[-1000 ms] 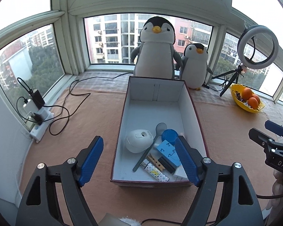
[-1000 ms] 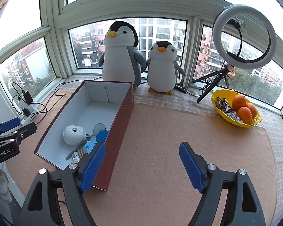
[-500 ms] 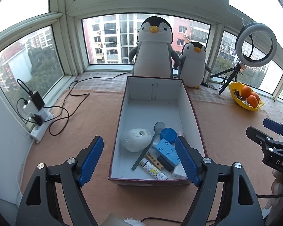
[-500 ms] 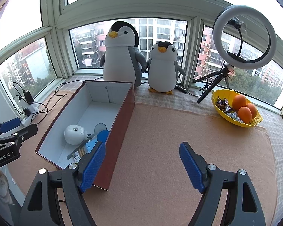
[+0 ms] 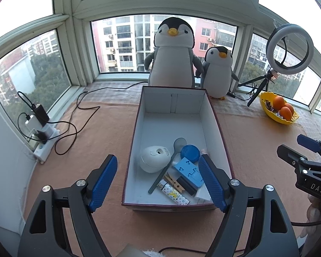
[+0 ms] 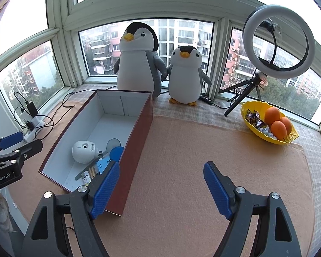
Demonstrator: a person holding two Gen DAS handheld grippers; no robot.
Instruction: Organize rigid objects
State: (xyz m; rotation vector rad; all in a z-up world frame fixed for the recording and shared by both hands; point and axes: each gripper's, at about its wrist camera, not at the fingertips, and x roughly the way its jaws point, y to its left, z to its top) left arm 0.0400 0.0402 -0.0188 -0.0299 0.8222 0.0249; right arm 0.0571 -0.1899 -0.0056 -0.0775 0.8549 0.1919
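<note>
1. Looking along the left gripper (image 5: pixel 158 182), we saw its blue pads spread wide with nothing between them, poised above the near end of the box (image 5: pixel 211 115).
2. We found the right gripper (image 6: pixel 161 187) just as wide apart and holding nothing, over bare orange cloth (image 6: pixel 203 150) to the right of the box (image 6: pixel 139 135).
3. We noted the objects gathered at the box's near end: a white rounded device (image 5: pixel 153 159), a grey spoon (image 5: pixel 168 167), a blue round lid (image 5: pixel 190 153), a blue block (image 5: pixel 189 171), a wooden clothespin (image 5: pixel 173 181) and a patterned lighter (image 5: pixel 173 194).
4. We saw two plush penguins (image 6: pixel 139 60) behind the box, and a ring light (image 6: pixel 279 42) beside a yellow bowl (image 6: pixel 249 109) of oranges (image 6: pixel 278 124) at the far right.
</note>
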